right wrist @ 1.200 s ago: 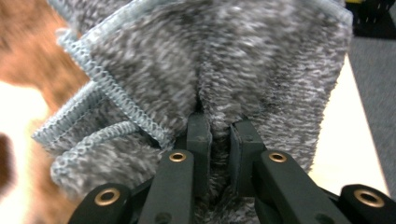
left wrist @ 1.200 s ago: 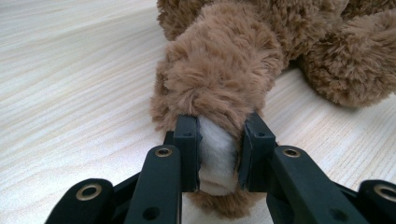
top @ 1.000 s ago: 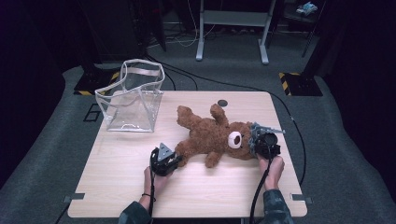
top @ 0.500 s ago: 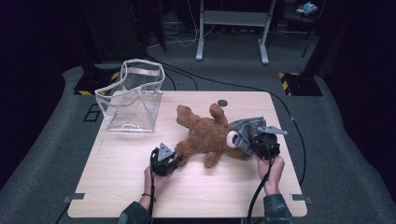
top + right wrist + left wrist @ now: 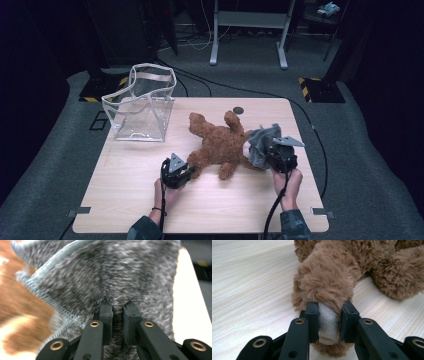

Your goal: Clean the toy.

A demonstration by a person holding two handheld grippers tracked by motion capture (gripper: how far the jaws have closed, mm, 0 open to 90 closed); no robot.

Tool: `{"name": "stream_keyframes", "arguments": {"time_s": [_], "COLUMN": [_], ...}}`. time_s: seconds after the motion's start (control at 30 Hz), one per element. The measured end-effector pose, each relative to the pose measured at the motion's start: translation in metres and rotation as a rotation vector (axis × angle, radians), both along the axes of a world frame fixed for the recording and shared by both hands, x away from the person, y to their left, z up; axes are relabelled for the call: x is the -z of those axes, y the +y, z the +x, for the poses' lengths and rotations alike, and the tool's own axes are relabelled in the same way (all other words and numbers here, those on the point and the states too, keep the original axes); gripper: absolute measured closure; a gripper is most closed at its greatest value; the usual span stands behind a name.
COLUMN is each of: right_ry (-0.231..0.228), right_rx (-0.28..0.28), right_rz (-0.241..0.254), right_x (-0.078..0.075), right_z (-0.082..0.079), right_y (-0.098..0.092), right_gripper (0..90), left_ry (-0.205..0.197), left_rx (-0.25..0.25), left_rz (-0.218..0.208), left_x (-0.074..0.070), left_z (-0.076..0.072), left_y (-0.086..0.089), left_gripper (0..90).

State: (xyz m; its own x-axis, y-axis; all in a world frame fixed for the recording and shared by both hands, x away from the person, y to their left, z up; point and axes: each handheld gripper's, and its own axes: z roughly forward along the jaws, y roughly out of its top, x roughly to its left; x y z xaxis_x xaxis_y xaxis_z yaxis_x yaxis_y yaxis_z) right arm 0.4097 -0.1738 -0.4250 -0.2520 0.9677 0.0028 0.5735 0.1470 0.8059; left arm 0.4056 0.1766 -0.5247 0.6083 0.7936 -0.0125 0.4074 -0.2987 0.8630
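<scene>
Grey knit cloth (image 5: 260, 142) pinched in right gripper (image 5: 272, 150); left gripper (image 5: 185, 170) clamps teddy bear's paw (image 5: 328, 322) mid-table (image 5: 125, 175)

On the bench (image 5: 125, 200), the bag (image 5: 142, 105) stands at the back left; the teddy bear (image 5: 220, 145) lies mid-bench, a cloth (image 5: 261, 142) at its right end.

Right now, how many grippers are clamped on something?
2. Left gripper pinches the teddy bear's paw near table centre; right gripper holds the grey cloth by the bear's head.
</scene>
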Motion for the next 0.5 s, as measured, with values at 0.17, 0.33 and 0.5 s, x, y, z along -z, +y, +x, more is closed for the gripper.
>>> {"name": "stream_keyframes", "arguments": {"time_s": [0.17, 0.33, 0.5], "right_ry": [0.002, 0.054, 0.131], "right_rx": [-0.038, 0.027, 0.059], "right_rz": [-0.053, 0.005, -0.02], "right_x": [-0.001, 0.029, 0.052], "right_z": [0.016, 0.011, 0.008], "right_y": [0.032, 0.003, -0.014], "right_gripper": [80.5, 80.8, 80.4], "left_ry": [0.002, 0.003, 0.002], "left_rx": [-0.001, -0.001, -0.002], "left_rz": [-0.008, -0.01, -0.007], "left_x": [0.0, 0.0, 0.0], "left_z": [0.0, 0.0, 0.0], "left_y": [0.001, 0.0, 0.0], "left_gripper": [72.3, 72.3, 72.3]}}
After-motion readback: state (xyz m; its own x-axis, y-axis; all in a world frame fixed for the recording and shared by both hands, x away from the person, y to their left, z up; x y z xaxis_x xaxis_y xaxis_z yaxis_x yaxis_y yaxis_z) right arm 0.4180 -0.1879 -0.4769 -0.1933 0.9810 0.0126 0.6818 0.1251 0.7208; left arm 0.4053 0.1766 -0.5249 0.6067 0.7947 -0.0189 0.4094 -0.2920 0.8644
